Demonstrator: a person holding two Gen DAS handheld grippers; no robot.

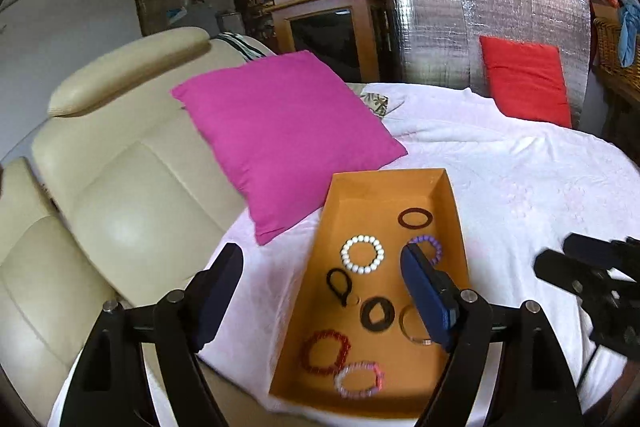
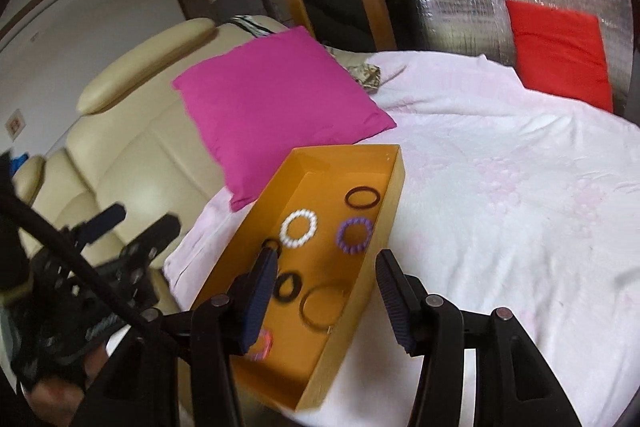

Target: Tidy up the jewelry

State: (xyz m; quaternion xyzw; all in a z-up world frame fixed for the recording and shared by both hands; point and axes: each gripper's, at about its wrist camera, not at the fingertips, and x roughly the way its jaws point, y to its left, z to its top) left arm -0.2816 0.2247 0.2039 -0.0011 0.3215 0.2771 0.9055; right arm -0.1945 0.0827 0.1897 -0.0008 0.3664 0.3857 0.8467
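Note:
An orange tray [image 1: 384,174] lies on a pale pink cloth and holds several bracelets: a white bead one [image 1: 362,254], a purple bead one [image 1: 430,245], a dark brown ring [image 1: 415,217], a red bead one [image 1: 326,351] and a pink one [image 1: 359,379]. My left gripper [image 1: 320,279] hovers open above the tray, nothing between its fingers. My right gripper [image 2: 326,291] also stands open over the tray's [image 2: 344,148] near end, empty. Below it lie the white bracelet [image 2: 299,228], the purple one [image 2: 355,235] and a thin bangle [image 2: 322,309].
A magenta cushion [image 1: 280,131] leans just behind the tray against a cream leather sofa [image 1: 132,187]. A red cushion [image 1: 524,83] and a silver foil panel [image 1: 440,27] stand at the far side. The pink cloth [image 2: 500,207] stretches to the right of the tray.

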